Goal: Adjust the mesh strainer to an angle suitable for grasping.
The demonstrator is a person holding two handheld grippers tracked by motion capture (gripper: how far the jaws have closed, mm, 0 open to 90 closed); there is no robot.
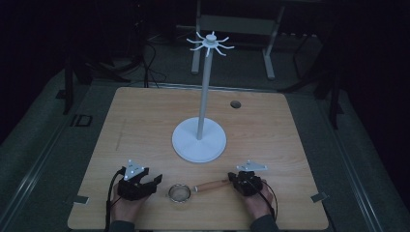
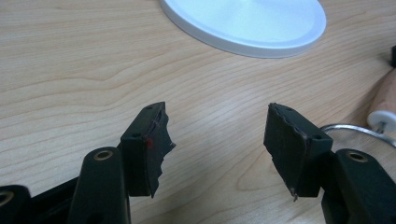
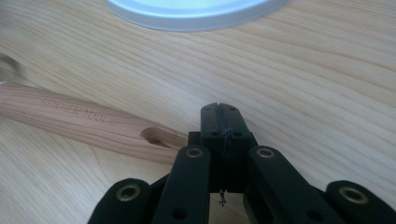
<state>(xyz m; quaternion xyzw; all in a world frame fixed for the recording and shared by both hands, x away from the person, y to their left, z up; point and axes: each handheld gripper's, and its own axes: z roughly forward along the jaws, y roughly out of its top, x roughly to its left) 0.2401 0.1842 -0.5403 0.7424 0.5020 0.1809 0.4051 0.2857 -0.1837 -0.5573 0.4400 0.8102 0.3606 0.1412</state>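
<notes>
Nearest the high camera, our 2 forearms enter from the bottom edge, each hand wrapped round a gripper resting low over the near strip of the wooden table (image 1: 145, 116). We hold the left gripper (image 1: 155, 182) angled toward the table's middle, its 2 jaws standing wide apart with bare wood between them; in the left gripper view the pads (image 2: 149, 151) show ragged edges and grip nothing. We hold the right gripper (image 1: 232, 178) pointing left and slightly forward, its jaws pressed together on nothing, as the right gripper view shows. Between our hands lies a small strainer (image 1: 179, 193), its round metal bowl just beside the left gripper's open jaws and its wooden handle (image 1: 212, 185) running right toward the right gripper. In the right gripper view the handle's end, with its hanging hole (image 3: 156, 136), lies just left of the shut jaw tips; we cannot tell whether they touch. Beyond the strainer, near the table's centre, stands a white rack (image 1: 199, 140) with a round base, a tall pole and a crown of hooks (image 1: 211, 44) on top. Open wood stretches to either side of the base and out to the left and right edges, and a small dark hole (image 1: 235, 104) sits near the far edge.
</notes>
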